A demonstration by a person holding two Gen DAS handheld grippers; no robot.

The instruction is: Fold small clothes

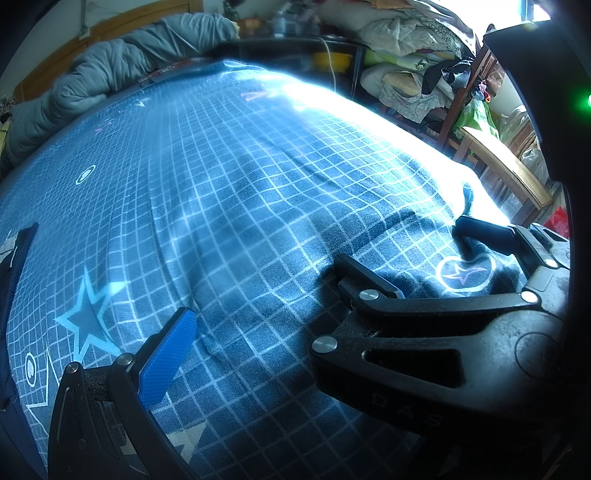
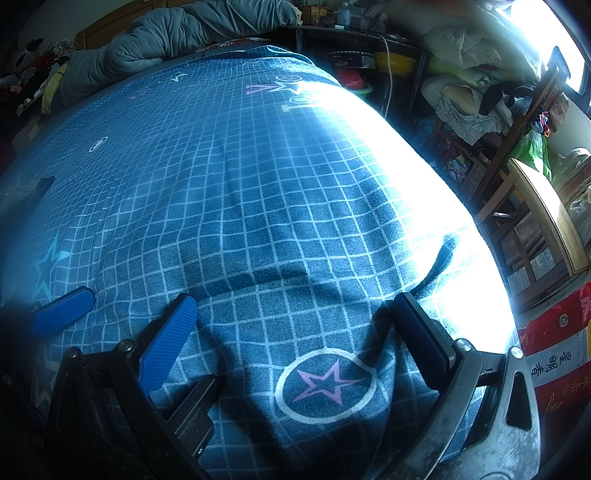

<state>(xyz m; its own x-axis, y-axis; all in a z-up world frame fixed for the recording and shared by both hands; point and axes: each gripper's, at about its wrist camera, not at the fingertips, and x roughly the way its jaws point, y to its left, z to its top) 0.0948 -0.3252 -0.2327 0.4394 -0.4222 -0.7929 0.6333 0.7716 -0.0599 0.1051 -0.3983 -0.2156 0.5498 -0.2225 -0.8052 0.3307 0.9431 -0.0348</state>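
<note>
Both hand-held grippers, left (image 1: 258, 325) and right (image 2: 295, 332), gape empty over checked bedsheet (image 2: 221, 184)

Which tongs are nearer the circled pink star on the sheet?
Right. The right tongs straddle the circled pink star, open; the left tongs sit off to its left, also open.

Hard daylight pours from a window (image 2: 570, 55) at the upper right, glaring across the bed's blue grid-patterned sheet (image 2: 221, 177). A grey quilt (image 2: 166, 33) lies bunched along the far edge. Heaped bedding (image 1: 406, 55) fills wooden shelving beside a wooden chair (image 2: 535, 221).
</note>
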